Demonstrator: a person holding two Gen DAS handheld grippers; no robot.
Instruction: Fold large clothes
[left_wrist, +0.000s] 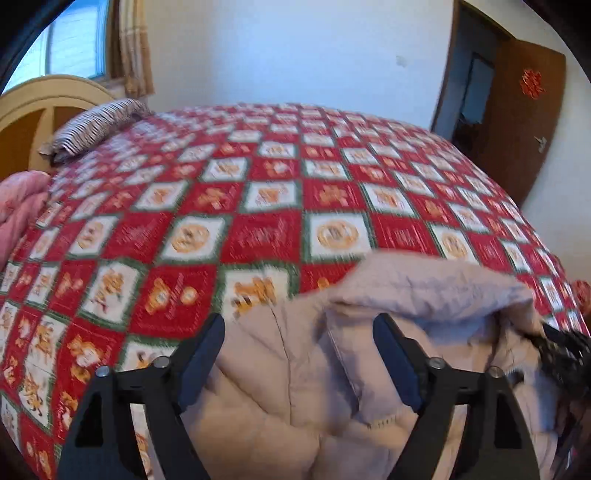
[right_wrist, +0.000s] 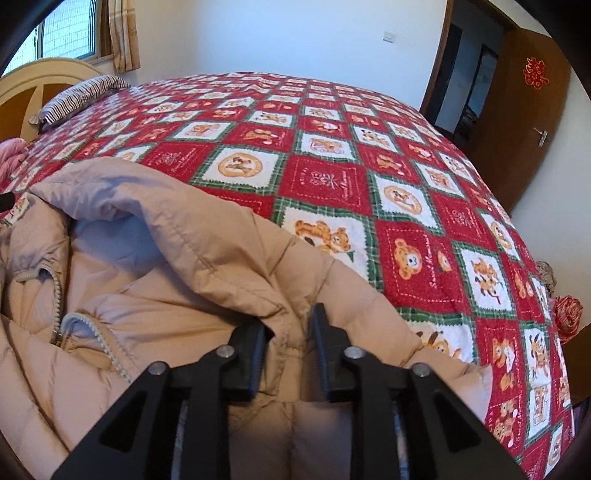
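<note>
Two grippers hang over a beige padded jacket (right_wrist: 207, 266) at the near edge of the bed. The left gripper (left_wrist: 299, 332) stands wide open above it, gripping nothing; the right gripper (right_wrist: 288, 325) is part open astride a fold, pads seemingly clear. A red-and-white checked bedspread (right_wrist: 317, 177) lies beneath, then a striped pillow (left_wrist: 96, 125), wooden headboard (left_wrist: 33, 110), curtained window (right_wrist: 70, 33), white wall (right_wrist: 277, 33) and brown door (right_wrist: 517, 122).

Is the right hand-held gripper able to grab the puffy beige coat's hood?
Probably yes: the right hand-held gripper sits right over the puffy beige coat, part open, with the hood fabric just ahead and nothing blocking.
</note>
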